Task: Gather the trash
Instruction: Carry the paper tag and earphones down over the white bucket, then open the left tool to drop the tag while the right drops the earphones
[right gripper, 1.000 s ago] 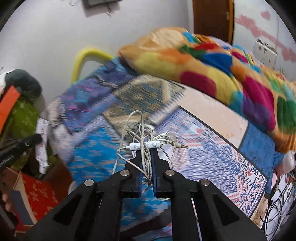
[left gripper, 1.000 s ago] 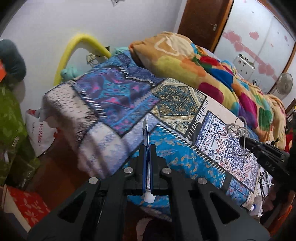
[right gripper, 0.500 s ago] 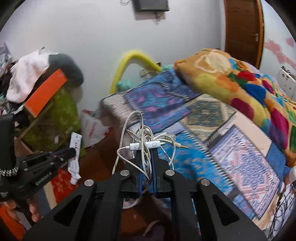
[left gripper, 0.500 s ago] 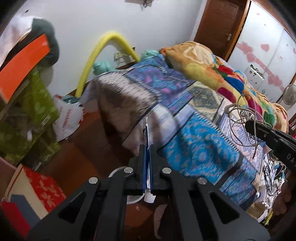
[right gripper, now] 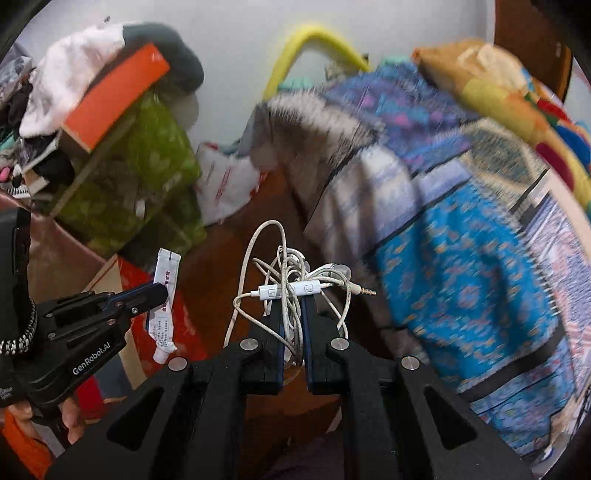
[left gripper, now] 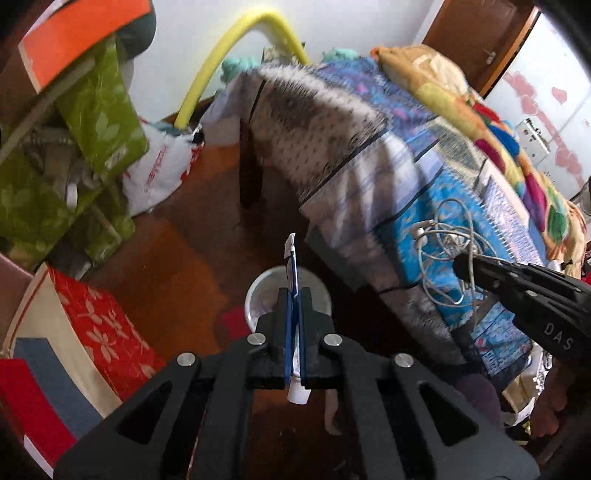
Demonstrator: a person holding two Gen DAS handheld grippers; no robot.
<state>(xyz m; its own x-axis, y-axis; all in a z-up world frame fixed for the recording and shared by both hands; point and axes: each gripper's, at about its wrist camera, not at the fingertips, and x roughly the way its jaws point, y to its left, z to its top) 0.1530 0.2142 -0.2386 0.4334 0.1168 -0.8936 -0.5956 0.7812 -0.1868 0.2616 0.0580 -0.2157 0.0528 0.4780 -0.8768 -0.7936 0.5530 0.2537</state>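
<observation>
My left gripper [left gripper: 293, 295] is shut on a flattened white squeeze tube [left gripper: 290, 258], held edge-on in the left wrist view; the right wrist view shows that tube [right gripper: 164, 295] from the side at the left gripper [right gripper: 159, 291]. Below and just beyond the tube a round white bin [left gripper: 258, 295] stands on the brown floor. My right gripper [right gripper: 291, 299] is shut on a tangle of white earphone cable [right gripper: 291, 280] with an inline remote and jack plug. In the left wrist view that gripper [left gripper: 461, 266] holds the cable tangle [left gripper: 443, 240] beside the bed.
The bed with its patterned blue spread [left gripper: 424, 192] and colourful blanket [left gripper: 498, 122] fills the right. Green fabric boxes [left gripper: 74, 147], an orange box [left gripper: 74, 33], a white plastic bag [left gripper: 159, 166] and a red floral box [left gripper: 99, 332] crowd the left. A yellow arched tube [left gripper: 229, 48] leans at the wall.
Both grippers have swung left off the bed and down toward the floor, carrying the tube and the cable tangle. The white bin has come into view under the left gripper.
</observation>
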